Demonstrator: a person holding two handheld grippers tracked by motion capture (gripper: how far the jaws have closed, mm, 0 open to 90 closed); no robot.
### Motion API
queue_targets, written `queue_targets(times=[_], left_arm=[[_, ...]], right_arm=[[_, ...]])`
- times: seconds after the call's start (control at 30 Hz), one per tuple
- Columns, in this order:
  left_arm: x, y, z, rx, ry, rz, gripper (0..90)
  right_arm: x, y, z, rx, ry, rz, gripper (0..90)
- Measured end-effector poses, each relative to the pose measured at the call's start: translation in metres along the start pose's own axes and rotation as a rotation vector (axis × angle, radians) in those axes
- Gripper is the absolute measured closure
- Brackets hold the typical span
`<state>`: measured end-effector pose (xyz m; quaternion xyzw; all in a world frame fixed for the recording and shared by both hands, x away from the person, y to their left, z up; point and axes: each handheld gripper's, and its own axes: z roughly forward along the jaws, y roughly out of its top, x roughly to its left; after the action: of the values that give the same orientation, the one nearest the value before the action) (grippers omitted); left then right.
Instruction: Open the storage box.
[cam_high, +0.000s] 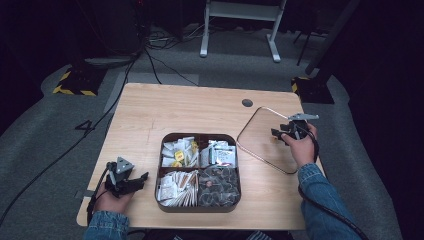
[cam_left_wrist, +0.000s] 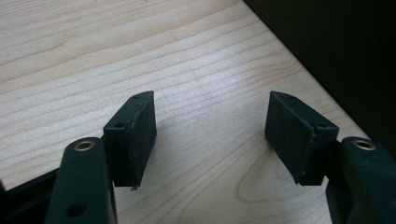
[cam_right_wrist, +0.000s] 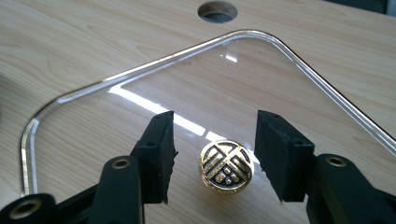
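one clear glass lid with rounded corners flat on pale wooden table, right of dark four-compartment tray of packets. i judge it stiff, slick, breakable; best hold is round gold-and-black knob. knob sits between my right gripper jaws, spread, not touching. left gripper spread, empty, over bare wood beside tray.

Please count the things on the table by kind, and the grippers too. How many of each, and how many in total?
Hand-held gripper: 2, left and right, both open
Clear lid with gold knob: 1
Divided box of packets: 1
Total: 4
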<state>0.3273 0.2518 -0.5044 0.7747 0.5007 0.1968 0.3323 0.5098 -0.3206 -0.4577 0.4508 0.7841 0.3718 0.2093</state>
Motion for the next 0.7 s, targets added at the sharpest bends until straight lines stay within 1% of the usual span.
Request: queue_targets(times=[0.17, 0.23, 0.3, 0.37, 0.57, 0.63, 0.67, 0.7], left_arm=[[0.000, 0.000, 0.000, 0.001, -0.002, 0.003, 34.3], [0.000, 0.000, 0.000, 0.001, -0.002, 0.003, 34.4], [-0.001, 0.000, 0.000, 0.000, -0.002, 0.001, 34.4], [-0.001, 0.000, 0.000, 0.000, -0.002, 0.001, 34.4], [-0.001, -0.001, 0.000, -0.001, -0.004, 0.002, 34.4], [-0.001, -0.001, -0.001, 0.002, -0.007, 0.005, 34.3], [-0.001, -0.001, -0.001, 0.002, -0.007, 0.006, 34.3], [-0.001, -0.001, -0.001, 0.000, -0.006, 0.006, 34.3]], right_arm=[[0.007, 0.008, -0.011, -0.033, 0.020, -0.002, 47.9], [0.011, 0.012, -0.016, -0.049, 0.036, -0.001, 47.6], [0.014, 0.015, -0.020, -0.053, 0.049, 0.003, 47.7], [0.018, 0.018, -0.024, -0.055, 0.064, 0.008, 48.1], [0.033, 0.027, -0.041, -0.091, 0.103, -0.002, 48.2], [0.039, 0.030, -0.045, -0.107, 0.124, 0.013, 47.7], [0.042, 0.031, -0.047, -0.113, 0.130, 0.031, 47.7], [0.044, 0.032, -0.049, -0.113, 0.130, 0.037, 47.7]])
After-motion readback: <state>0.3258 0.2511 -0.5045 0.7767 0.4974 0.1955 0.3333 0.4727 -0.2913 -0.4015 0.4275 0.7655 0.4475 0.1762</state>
